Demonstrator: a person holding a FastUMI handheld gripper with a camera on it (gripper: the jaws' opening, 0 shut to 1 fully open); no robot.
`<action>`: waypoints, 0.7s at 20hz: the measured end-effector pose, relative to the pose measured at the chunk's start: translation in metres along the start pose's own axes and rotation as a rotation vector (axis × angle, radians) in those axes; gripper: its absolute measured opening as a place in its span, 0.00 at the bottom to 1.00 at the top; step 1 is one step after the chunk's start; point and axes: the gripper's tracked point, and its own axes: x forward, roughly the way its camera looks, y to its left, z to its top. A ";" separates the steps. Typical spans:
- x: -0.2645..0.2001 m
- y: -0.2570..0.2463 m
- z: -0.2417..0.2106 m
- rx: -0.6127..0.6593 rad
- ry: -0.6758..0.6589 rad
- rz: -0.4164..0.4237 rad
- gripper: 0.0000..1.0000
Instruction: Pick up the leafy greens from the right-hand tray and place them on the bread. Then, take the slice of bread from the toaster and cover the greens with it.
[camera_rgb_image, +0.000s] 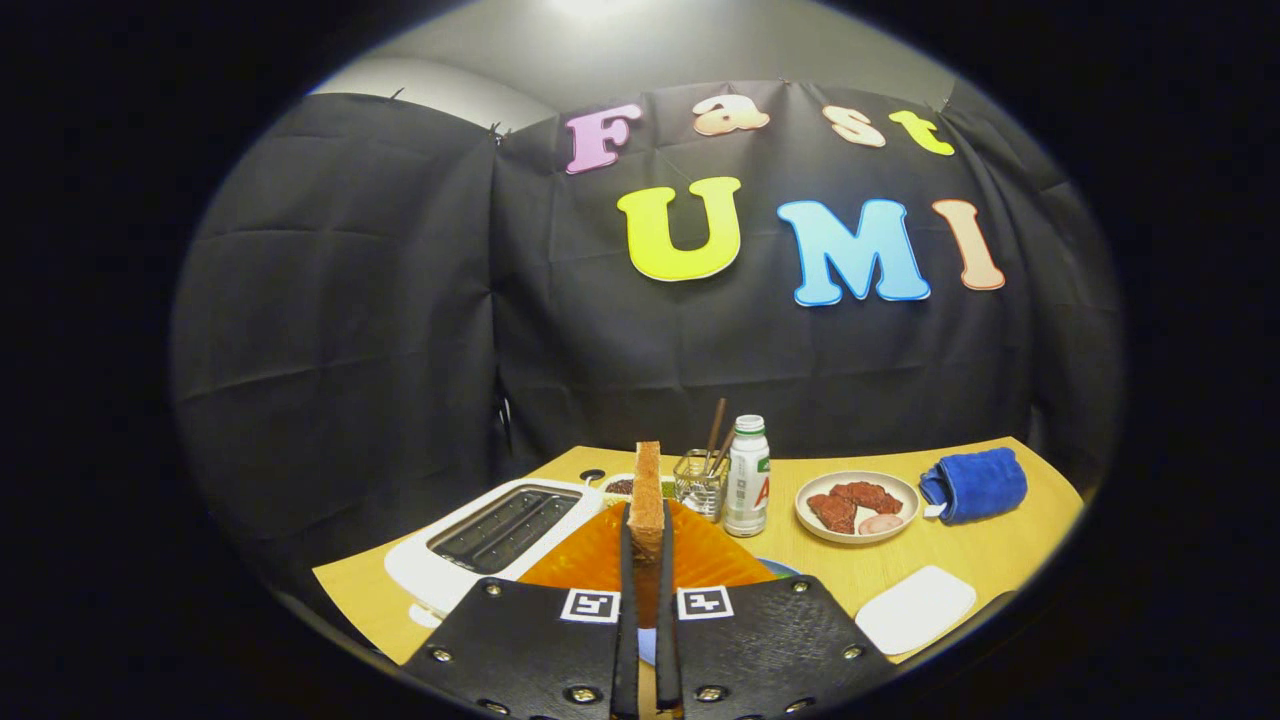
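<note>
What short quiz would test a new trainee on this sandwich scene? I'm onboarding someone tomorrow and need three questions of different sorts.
1. True or false: the gripper is shut on the upright brown slice of bread.
2. Multiple choice: what lies just left of the fingers? A) the white two-slot toaster B) the rolled blue cloth C) the round cream plate of reddish meat pieces
3. Fill in: the white bottle with the green cap stands right beside the clear glass ____ holding brown sticks.

Key: 1 true; 2 A; 3 cup.
</note>
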 end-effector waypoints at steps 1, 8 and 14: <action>0.002 -0.006 -0.008 0.003 0.015 -0.007 0.07; 0.016 -0.026 -0.050 0.045 0.106 -0.022 0.07; 0.023 -0.020 -0.066 0.024 0.132 -0.009 0.07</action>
